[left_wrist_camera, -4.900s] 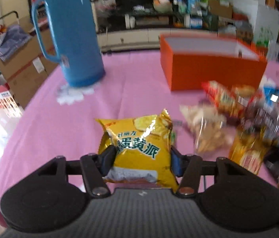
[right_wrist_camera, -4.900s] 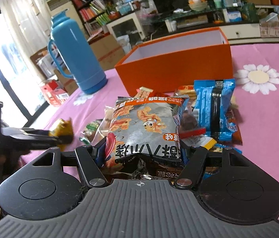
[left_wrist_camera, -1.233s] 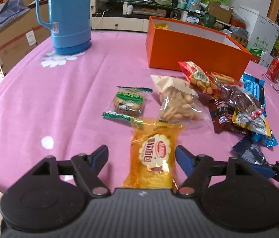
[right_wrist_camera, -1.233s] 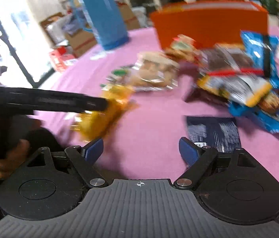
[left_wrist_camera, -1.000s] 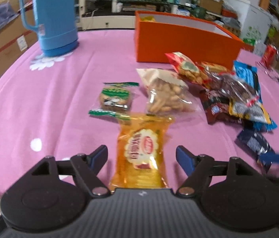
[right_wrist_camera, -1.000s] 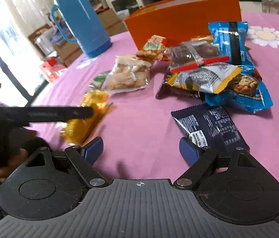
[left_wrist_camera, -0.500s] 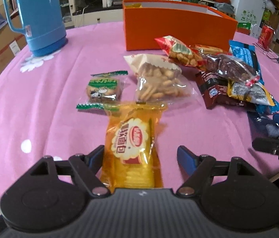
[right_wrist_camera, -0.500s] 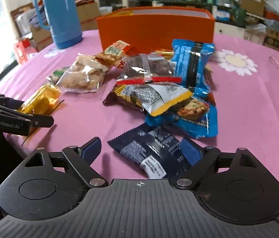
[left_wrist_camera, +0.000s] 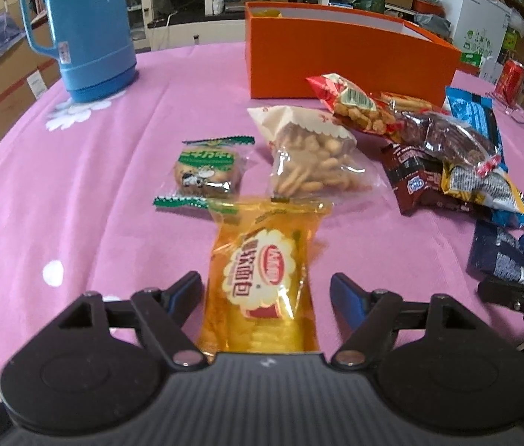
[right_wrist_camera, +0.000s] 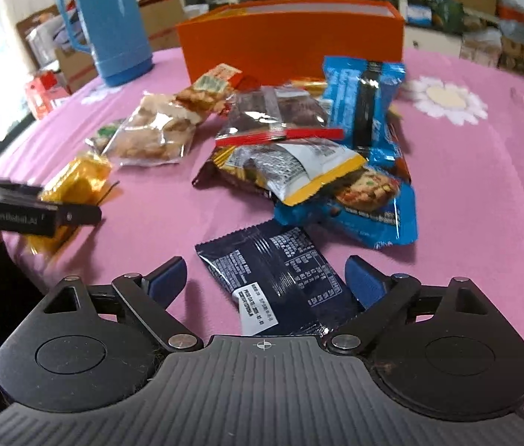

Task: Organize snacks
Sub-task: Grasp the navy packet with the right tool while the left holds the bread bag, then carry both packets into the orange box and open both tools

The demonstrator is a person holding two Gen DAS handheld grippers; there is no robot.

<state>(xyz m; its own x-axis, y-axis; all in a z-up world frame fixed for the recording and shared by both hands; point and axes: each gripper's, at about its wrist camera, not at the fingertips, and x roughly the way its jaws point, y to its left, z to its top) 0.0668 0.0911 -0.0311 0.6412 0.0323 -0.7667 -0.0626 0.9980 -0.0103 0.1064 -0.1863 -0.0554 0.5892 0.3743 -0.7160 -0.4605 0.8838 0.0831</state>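
A yellow bread packet (left_wrist_camera: pixel 262 271) lies flat on the pink tablecloth (left_wrist_camera: pixel 113 148). My left gripper (left_wrist_camera: pixel 265 290) straddles its near end with the jaws closing. The left pad is at the packet's edge and the right pad stands apart. A dark blue snack packet (right_wrist_camera: pixel 280 278) lies between the wide-apart pads of my open right gripper (right_wrist_camera: pixel 265 278), untouched. An orange box (left_wrist_camera: pixel 336 55) stands open-topped at the back. The right wrist view shows the left gripper (right_wrist_camera: pixel 38 215) over the yellow packet (right_wrist_camera: pixel 76 178).
A blue thermos (left_wrist_camera: pixel 83 29) stands back left. A green-wrapped cookie (left_wrist_camera: pixel 206 171) and a clear bag of biscuits (left_wrist_camera: pixel 310 160) lie beyond the yellow packet. Several piled snack bags (right_wrist_camera: pixel 317 148) sit before the box. The table edge runs close below both grippers.
The packets gripped earlier are gone from both grippers. The right gripper swung over the dark blue packet, which now lies between its jaws. The left jaws have narrowed slightly around the yellow packet.
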